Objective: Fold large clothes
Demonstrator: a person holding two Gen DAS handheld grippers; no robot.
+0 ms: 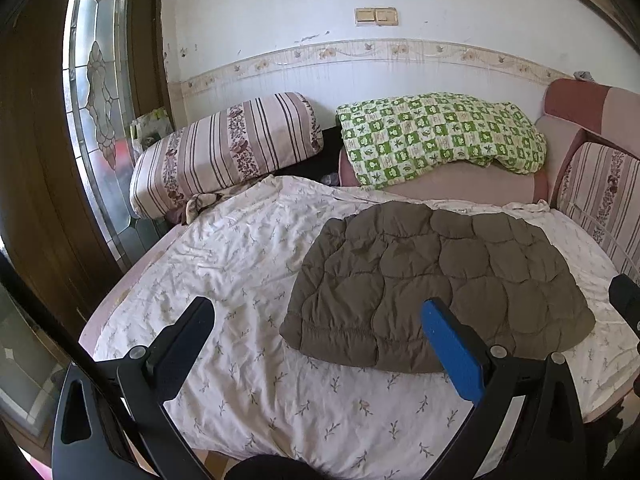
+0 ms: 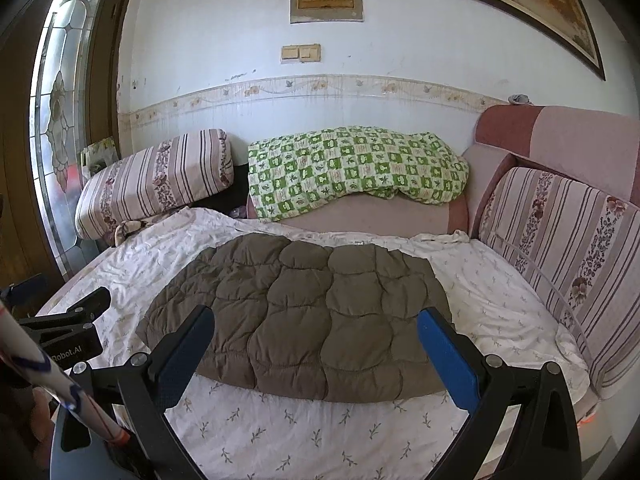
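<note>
Two views look forward from handheld grippers over a bed covered by a white sheet with small leaf sprigs (image 1: 248, 264). A quilted brown jacket (image 1: 436, 284) lies flat on the sheet, near the bed's front edge and somewhat toward the right side, already compact: no sleeves stick out, so it seems they are tucked under or folded in, though the pictures do not show this. Its elastic hem edge faces the viewer, probably so that the next fold can be taken from the near side. The left gripper (image 1: 320, 320) is held above the front of the bed with its two fingers spread wide apart and nothing between them; it sits left of the jacket's near corner, apart from the cloth. The right gripper (image 2: 316, 332) is likewise wide open and empty, raised in front of the jacket with its fingers framing the garment's width, touching nothing. Both appear poised to come down on the near edge. Behind the jacket, against the wall, rest a striped pillow (image 1: 224, 148) and a green checked blanket (image 1: 440, 136) draped over a pink headboard cushion, well clear of the work area.
</note>
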